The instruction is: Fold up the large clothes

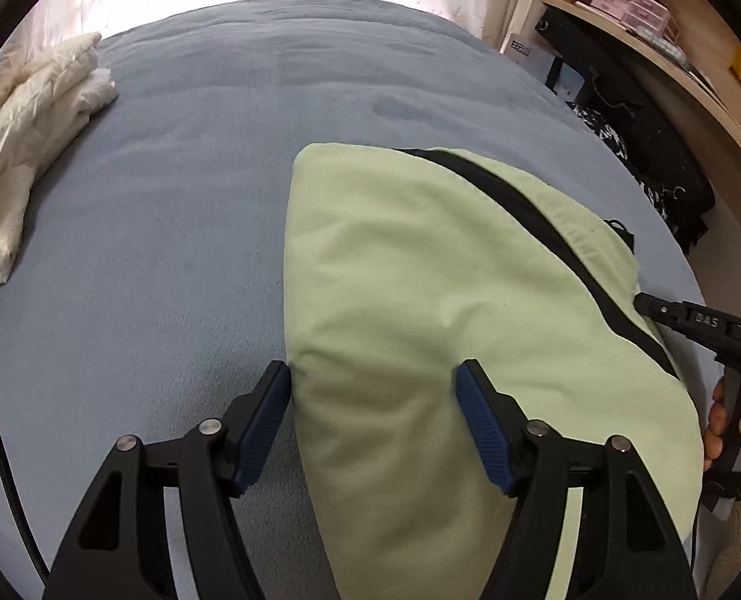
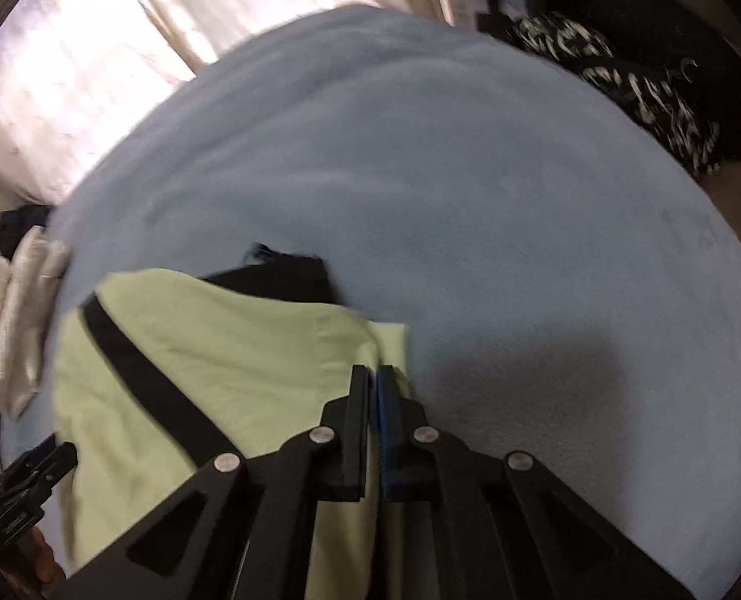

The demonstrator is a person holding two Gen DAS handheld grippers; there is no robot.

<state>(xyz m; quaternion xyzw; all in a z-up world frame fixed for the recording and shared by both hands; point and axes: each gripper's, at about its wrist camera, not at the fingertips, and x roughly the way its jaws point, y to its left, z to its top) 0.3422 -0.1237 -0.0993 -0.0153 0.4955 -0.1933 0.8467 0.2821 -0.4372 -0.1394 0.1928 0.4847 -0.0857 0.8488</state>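
Surface: a bed (image 1: 170, 210) covered in a blue-grey fleece blanket, seen from both wrist views.
Garment: a pale green garment (image 1: 420, 300) with a black strap or trim running across it lies folded on the bed, towards the near edge; black lining shows at its far end in the right wrist view.
Left gripper: the left gripper (image 1: 373, 390) points down at the garment's near left edge with its jaws standing well apart. One blue pad (image 1: 265, 430) sits just beside the garment's edge, the other over the green cloth; nothing is pinched.
Right gripper: the right gripper (image 2: 373, 385) has its jaws brought together over the garment's right-hand edge (that view is blurred). Whether any cloth is caught between the pads cannot be told.
Person: a hand (image 1: 735, 430) grips the right gripper's handle at the right edge of the left wrist view.
Surroundings: a white quilt (image 1: 25, 140) lies bunched at the bed's left side; black and patterned clothes (image 2: 635, 85) hang beyond the right side; a wooden shelf (image 1: 670, 35) carries small pink boxes; pale curtains (image 2: 120, 50) back the bed.
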